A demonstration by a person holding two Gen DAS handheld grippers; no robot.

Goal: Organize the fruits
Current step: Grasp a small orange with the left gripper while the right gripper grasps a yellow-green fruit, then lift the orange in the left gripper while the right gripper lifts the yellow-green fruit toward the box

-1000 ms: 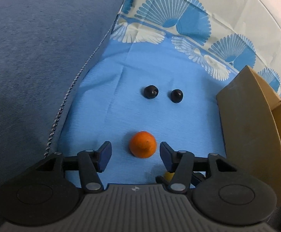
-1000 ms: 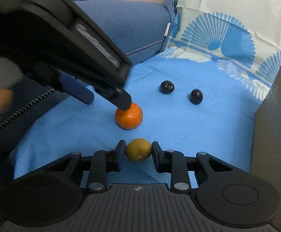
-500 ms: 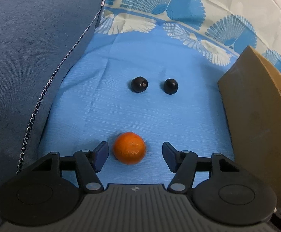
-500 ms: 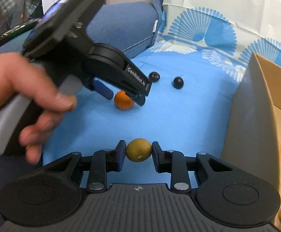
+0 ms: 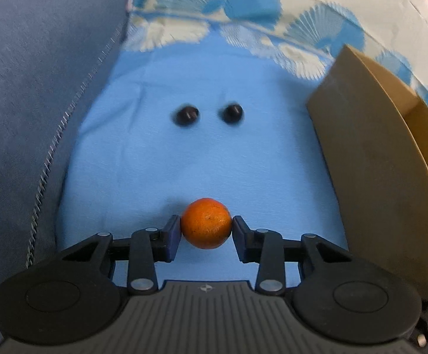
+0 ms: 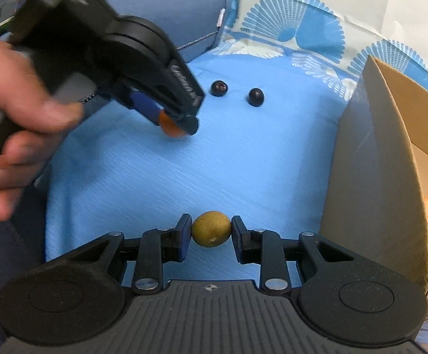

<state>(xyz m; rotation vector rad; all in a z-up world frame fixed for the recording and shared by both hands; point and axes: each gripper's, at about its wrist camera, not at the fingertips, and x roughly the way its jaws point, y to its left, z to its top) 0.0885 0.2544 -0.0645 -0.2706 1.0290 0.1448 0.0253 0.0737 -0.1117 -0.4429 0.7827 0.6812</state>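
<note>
Left tongs (image 5: 206,230): jaws closing, both pads touching the sides of the orange (image 5: 206,223); in the right wrist view these tongs (image 6: 174,122) show blurred, held by a hand (image 6: 16,112), with a bit of the orange (image 6: 169,128) visible between the pads.
Right tongs (image 6: 211,233): clenched on the yellow fruit (image 6: 211,233), one pad on each side of it.
Orange: low on the blue cloth (image 5: 190,162), at the near end of it; whether it rests on the cloth or is just off it cannot be told.
Yellow fruit: above the near edge of the cloth (image 6: 228,162), just left of the box wall.
Dark fruits: two small round ones side by side and apart, further up the cloth, the left one (image 5: 187,115) and the right one (image 5: 233,114); from the right wrist they sit at (image 6: 219,88) and (image 6: 256,96). Blurred in the left view.
Box (image 5: 370,153): brown cardboard, open, at the right edge of the cloth; its tall near wall (image 6: 370,177) stands close beside the right tongs. Orange shapes show inside at the far right, too little to name.
Cushion (image 5: 37,88): blue-grey, with a stitched seam, pressing along the left edge of the cloth.
Fan print (image 6: 296,26): white fabric with blue fans behind the cloth.
Between orange and box: bare cloth only.
</note>
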